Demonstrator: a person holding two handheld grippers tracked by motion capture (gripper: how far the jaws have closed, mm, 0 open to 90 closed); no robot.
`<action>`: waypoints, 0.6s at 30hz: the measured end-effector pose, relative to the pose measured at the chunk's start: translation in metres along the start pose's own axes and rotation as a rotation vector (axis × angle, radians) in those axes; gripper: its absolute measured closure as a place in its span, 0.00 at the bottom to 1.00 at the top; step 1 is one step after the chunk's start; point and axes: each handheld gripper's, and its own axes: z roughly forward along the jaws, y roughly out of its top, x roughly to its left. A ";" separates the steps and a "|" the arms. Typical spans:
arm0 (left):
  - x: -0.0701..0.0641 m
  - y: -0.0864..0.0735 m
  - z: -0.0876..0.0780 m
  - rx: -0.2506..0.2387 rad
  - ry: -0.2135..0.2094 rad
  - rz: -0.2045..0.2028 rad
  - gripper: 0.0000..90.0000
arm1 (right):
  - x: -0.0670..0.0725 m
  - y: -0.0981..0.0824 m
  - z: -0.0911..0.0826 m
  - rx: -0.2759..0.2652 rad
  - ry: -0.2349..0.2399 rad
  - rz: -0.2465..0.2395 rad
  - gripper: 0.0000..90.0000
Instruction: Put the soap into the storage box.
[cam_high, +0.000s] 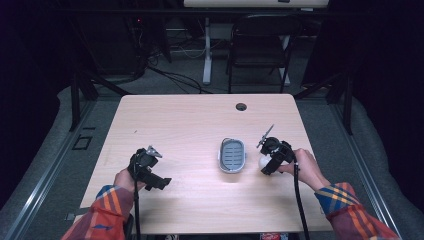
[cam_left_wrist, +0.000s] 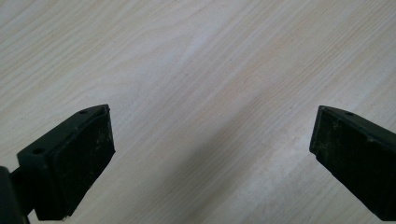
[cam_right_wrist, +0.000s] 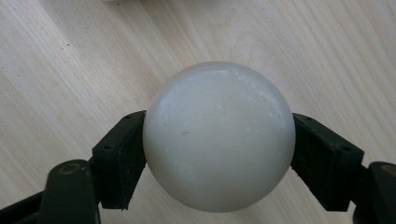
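A smooth white ball (cam_right_wrist: 219, 135) sits between both pads of my right gripper (cam_right_wrist: 219, 154), which is shut on it just above the wooden table. In the high view the ball (cam_high: 263, 161) peeks out under the right gripper (cam_high: 267, 162), a short way right of a small grey oval dish (cam_high: 232, 155) with a ribbed inside. My left gripper (cam_high: 159, 181) rests low at the table's front left. Its jaws stand wide apart in the left gripper view (cam_left_wrist: 210, 144), with bare wood between them.
The light wooden table (cam_high: 190, 120) has a round cable hole (cam_high: 241, 106) near its far edge. Beyond it stand a black folding chair (cam_high: 260, 47) and a white desk leg (cam_high: 207, 50). Cables trail from both grippers toward the front edge.
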 end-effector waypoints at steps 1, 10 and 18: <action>0.000 0.000 0.000 0.000 0.000 -0.001 0.00 | 0.000 0.000 0.000 -0.007 0.002 0.005 0.26; 0.000 0.000 0.000 0.000 0.000 -0.004 0.00 | 0.000 0.007 -0.003 0.002 -0.011 -0.018 0.26; 0.000 0.000 0.000 0.004 0.005 0.001 0.00 | 0.001 0.010 -0.010 -0.017 0.000 -0.013 0.26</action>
